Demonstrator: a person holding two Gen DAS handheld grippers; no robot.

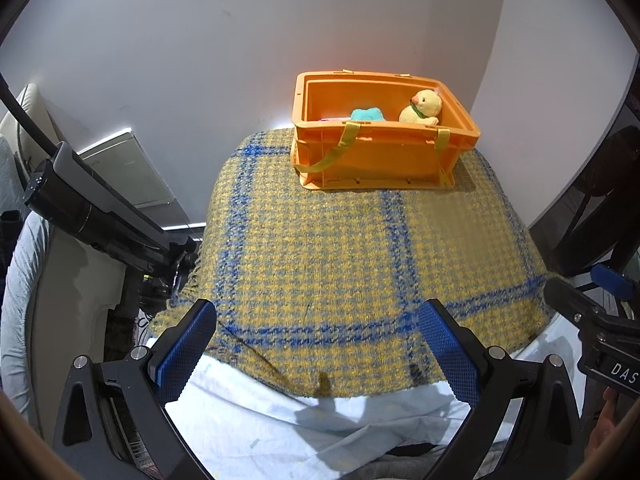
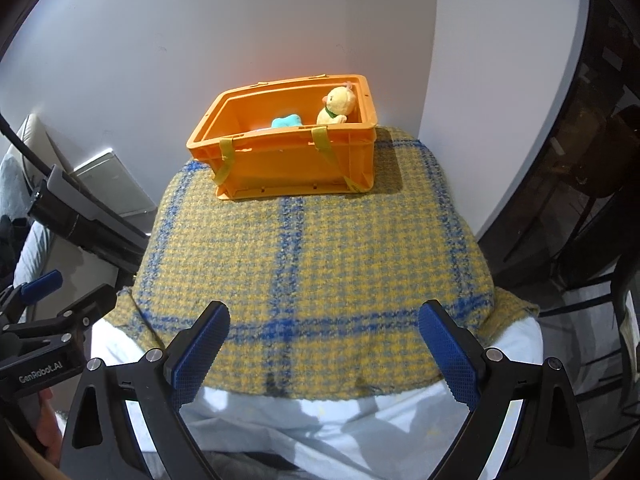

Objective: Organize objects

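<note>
Place: a room in a home
Signs: yellow-and-blue woven blanket (image 1: 340,248) spread over white bedding (image 1: 304,428); orange plastic crate (image 1: 380,152) holding a yellow plush chick (image 1: 424,108); plain white walls (image 1: 200,40) meeting in a corner

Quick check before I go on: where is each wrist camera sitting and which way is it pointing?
Left wrist: sits behind the open left gripper, facing the orange crate across the checked blanket; the right gripper shows at the right edge.
Right wrist: sits behind the open right gripper, facing the same way; the left gripper shows at the left edge.
Shared: crate, blanket, yellow plush duck and teal toy.
</note>
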